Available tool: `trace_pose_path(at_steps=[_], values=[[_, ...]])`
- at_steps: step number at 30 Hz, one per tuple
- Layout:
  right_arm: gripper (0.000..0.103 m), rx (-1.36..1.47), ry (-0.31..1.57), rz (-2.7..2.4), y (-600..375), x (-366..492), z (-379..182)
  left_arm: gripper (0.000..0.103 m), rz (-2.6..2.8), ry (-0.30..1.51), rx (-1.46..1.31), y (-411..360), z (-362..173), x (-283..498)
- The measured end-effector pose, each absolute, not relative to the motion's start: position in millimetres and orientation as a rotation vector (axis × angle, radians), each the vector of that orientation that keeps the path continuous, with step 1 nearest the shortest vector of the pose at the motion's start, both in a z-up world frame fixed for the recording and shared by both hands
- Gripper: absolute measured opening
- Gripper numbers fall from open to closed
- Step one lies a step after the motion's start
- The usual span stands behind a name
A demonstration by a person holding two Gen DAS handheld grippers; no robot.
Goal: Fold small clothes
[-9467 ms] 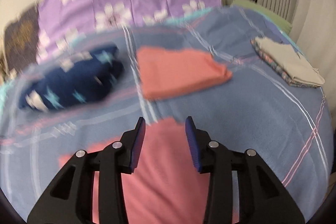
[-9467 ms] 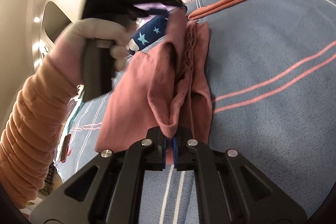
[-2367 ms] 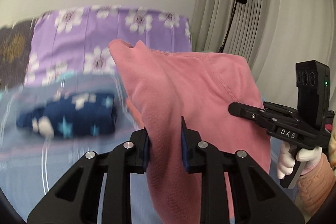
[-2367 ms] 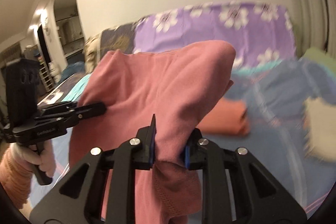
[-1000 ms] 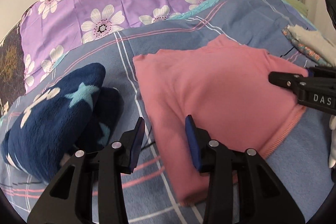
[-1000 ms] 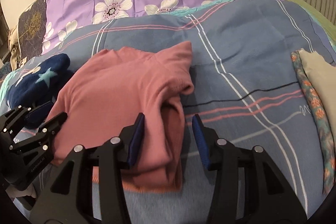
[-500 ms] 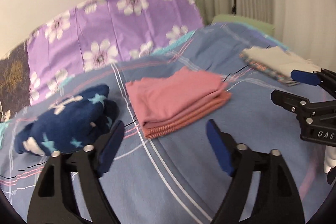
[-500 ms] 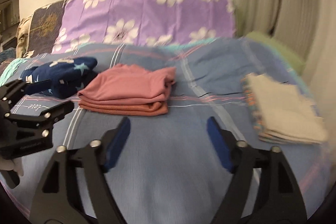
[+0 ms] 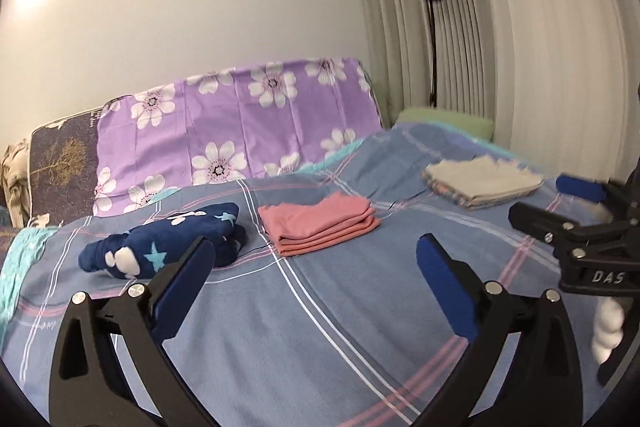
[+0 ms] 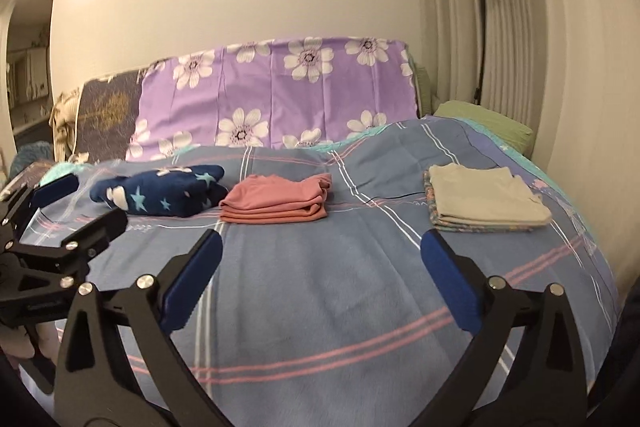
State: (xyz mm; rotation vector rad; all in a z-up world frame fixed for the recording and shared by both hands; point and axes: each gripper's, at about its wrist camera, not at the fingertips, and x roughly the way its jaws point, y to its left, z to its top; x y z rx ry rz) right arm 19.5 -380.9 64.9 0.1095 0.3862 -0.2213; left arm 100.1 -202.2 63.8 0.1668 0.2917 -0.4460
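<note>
Our left gripper [image 9: 312, 259] gapes wide, jaws just opened, nothing between; pink folded clothes [image 9: 320, 223] lie ahead on the bedspread [image 9: 280, 327], beside the star blanket [image 9: 160, 247]. Our right gripper [image 10: 320, 259] likewise gapes, pink stack [image 10: 276, 205] between blanket [image 10: 160, 195] and beige pile [image 10: 484, 203]

The white letters "DAS" stand on the black body of the right gripper [image 9: 560, 205].
</note>
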Motion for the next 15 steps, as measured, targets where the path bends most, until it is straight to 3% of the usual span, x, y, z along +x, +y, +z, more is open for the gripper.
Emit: trace_pose_path(at_steps=[15], values=[[0.101,0.175,0.393,-0.244,-368,-55,66,0.101,-0.417,0.355,0.139,-192,68,24]])
